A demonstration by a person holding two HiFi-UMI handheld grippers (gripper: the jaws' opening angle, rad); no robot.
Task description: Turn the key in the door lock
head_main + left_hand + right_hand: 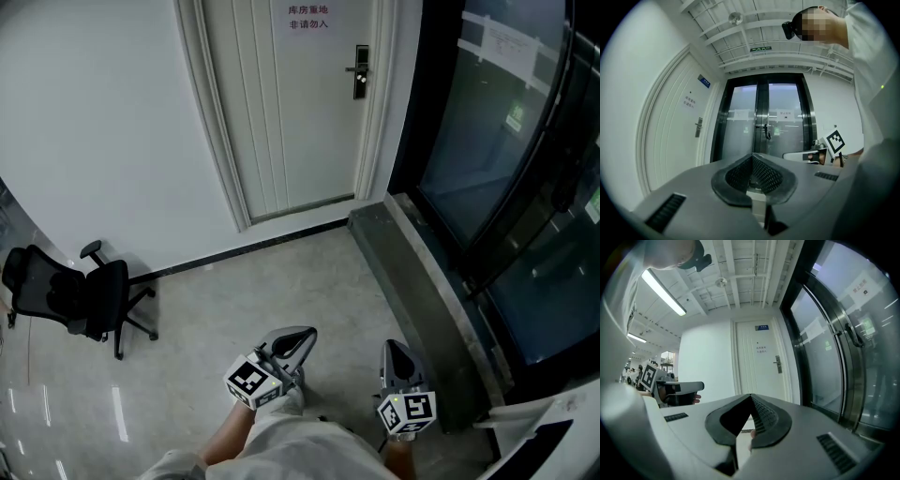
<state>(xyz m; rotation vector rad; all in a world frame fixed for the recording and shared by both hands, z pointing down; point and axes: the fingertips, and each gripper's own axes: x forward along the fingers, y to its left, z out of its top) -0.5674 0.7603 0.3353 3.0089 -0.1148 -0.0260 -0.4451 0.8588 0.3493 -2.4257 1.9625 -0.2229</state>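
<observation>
The white door (291, 103) stands ahead, far across the floor, with its dark lock and handle (361, 71) on the right side. The lock (698, 127) looks small in the left gripper view, and the right gripper view also catches the lock (777, 364). I cannot make out a key at this distance. My left gripper (305, 335) and right gripper (391, 347) are held low and side by side, pointing toward the door. Both are shut with nothing between the jaws, the left gripper (752, 157) and the right gripper (750, 397) alike.
A black office chair (84, 295) stands by the white wall at the left. Dark glass double doors (506, 141) and a raised grey sill (422, 281) run along the right. Tiled floor (281, 291) lies between me and the door.
</observation>
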